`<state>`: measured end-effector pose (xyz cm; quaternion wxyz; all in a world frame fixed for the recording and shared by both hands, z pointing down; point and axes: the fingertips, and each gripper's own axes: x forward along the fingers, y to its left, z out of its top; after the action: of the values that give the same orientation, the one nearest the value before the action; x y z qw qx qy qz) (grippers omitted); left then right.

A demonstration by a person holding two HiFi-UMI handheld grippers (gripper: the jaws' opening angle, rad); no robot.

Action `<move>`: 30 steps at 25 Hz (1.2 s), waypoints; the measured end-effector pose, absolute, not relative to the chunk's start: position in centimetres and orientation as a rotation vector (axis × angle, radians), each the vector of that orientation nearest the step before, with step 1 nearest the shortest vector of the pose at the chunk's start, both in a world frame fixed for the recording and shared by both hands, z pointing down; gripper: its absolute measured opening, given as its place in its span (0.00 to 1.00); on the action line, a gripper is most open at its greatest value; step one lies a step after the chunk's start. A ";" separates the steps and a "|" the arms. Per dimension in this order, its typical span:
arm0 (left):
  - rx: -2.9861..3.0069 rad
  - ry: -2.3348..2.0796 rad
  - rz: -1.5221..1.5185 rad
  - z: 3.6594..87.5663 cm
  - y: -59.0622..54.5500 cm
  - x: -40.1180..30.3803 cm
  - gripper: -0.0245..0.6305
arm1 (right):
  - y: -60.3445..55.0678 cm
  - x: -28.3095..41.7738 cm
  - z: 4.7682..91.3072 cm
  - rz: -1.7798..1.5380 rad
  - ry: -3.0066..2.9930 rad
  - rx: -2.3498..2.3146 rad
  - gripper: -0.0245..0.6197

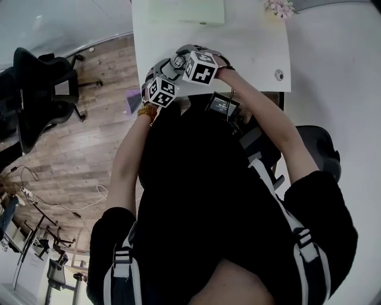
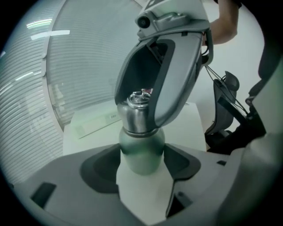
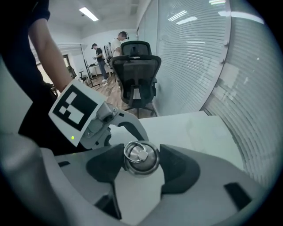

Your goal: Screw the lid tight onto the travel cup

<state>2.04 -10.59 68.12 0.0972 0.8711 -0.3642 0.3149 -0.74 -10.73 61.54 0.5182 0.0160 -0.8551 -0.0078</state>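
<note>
The travel cup [image 2: 141,152] has a matt green body and a steel lid [image 2: 136,115] with a ring on top. It stands upright between my left gripper's [image 2: 142,167] dark pads, which press on both sides of the body. My right gripper [image 3: 142,162] comes down from above. Its pads sit against both sides of the lid [image 3: 141,156]. In the left gripper view the right gripper's grey fingers [image 2: 172,84] wrap around the lid. In the head view the two marker cubes, left [image 1: 161,91] and right [image 1: 200,67], sit close together over the table's near edge, and the cup is hidden.
The white table [image 1: 250,41] carries a pale green sheet [image 1: 190,11], pink flowers [image 1: 280,7] and a small round object [image 1: 278,75]. A black office chair [image 1: 41,89] stands on the wood floor to the left. A curved glass wall with blinds [image 3: 212,57] rises behind the table.
</note>
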 end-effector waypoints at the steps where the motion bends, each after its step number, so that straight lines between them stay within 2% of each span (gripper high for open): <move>1: 2.602 -1.030 0.936 68.2 -10.6 2.0 0.52 | -10.7 -0.8 61.5 -0.038 -2.054 0.015 0.43; 7: 2.756 -0.636 1.022 68.2 -10.5 1.7 0.51 | -10.4 -1.1 61.4 -0.062 -2.097 -0.117 0.43; 12: 2.772 -0.475 1.018 68.4 -10.6 1.6 0.52 | -10.4 -1.2 61.0 -0.094 -2.235 -0.147 0.44; 15: 2.719 -0.564 0.982 68.5 -10.5 1.6 0.53 | -10.6 -1.0 60.4 -0.073 -2.302 -0.068 0.45; 16: 2.696 -0.625 0.961 68.5 -10.3 1.5 0.53 | -10.7 -1.0 60.0 -0.037 -2.320 -0.021 0.48; 20: 2.578 -0.850 0.859 68.5 -9.3 1.3 0.55 | -10.9 -1.8 58.0 0.203 -2.365 0.168 0.52; 26: 2.461 -1.092 0.827 68.2 -9.4 1.8 0.55 | -12.7 -1.2 59.7 0.289 -2.211 0.449 0.49; 30: 2.451 -1.130 0.840 67.6 -10.5 1.8 0.55 | -12.3 -1.1 60.5 0.435 -2.180 0.454 0.46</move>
<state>1.80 -10.45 67.64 0.1570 0.8563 -0.3949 0.2934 -1.12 -12.27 60.50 0.4226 0.1814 -0.8708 0.1738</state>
